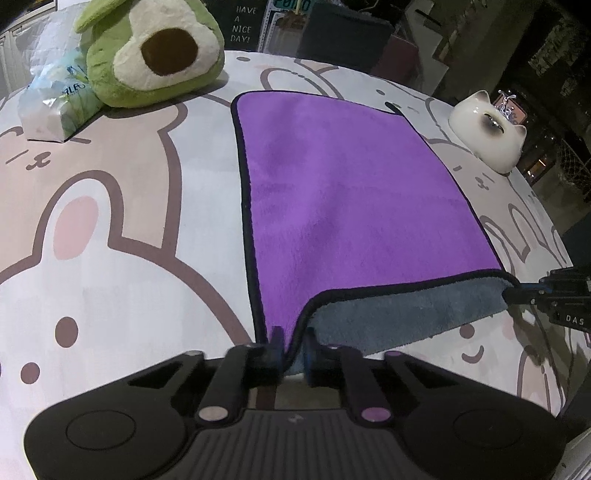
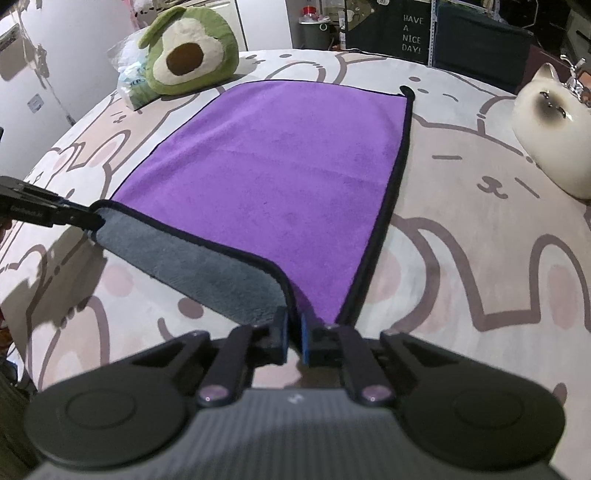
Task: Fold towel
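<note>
A purple towel (image 1: 343,192) with a black hem and a grey underside lies flat on a bunny-print table cover (image 1: 110,258). It also shows in the right wrist view (image 2: 280,177). My left gripper (image 1: 293,349) is shut on the towel's near left corner. My right gripper (image 2: 294,328) is shut on the near right corner. Both corners are lifted, so the near edge curls up and shows the grey underside (image 1: 406,314). The right gripper appears at the right edge of the left wrist view (image 1: 517,291). The left gripper appears at the left edge of the right wrist view (image 2: 85,218).
A green avocado plush (image 1: 151,51) and a plastic-wrapped pack (image 1: 55,103) sit at the far left. A white cat-shaped ceramic (image 1: 487,129) stands at the far right. Dark bins and a "HAVE A NICE DAY" sign (image 2: 412,35) stand beyond the table.
</note>
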Available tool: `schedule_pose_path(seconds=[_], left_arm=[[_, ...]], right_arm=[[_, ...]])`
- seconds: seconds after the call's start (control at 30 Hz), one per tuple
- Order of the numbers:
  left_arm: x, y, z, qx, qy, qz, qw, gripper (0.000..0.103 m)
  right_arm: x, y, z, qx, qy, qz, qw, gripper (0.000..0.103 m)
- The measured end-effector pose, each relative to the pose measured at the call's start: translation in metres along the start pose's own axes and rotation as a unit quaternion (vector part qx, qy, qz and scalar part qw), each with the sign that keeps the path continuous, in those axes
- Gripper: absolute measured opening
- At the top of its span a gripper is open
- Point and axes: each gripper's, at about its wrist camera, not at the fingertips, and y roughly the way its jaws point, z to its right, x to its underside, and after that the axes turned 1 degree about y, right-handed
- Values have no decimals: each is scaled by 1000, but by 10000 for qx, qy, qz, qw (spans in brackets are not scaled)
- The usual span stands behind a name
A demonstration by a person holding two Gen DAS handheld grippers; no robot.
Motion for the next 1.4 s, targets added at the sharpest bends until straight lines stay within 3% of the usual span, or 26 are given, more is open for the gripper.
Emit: schedule_pose_path(seconds=[0.23,0.6,0.83,1.4], left_arm=[[-1,-5,1,26,21,95,9999,4],[-12,-22,3,34,-131,497,9987,4],[-24,-26,6,-125,-77,636,9979,4],[-97,-38,13,-452,331,1175,9915,5]], right_arm=[[-1,-2,1,-7,51,34,10000,5],[-8,-19,7,-6,304,429,9986,5],[-17,-26,4,115,287,632,9975,5],[-76,-38,11,405,113,1174,9922,5]])
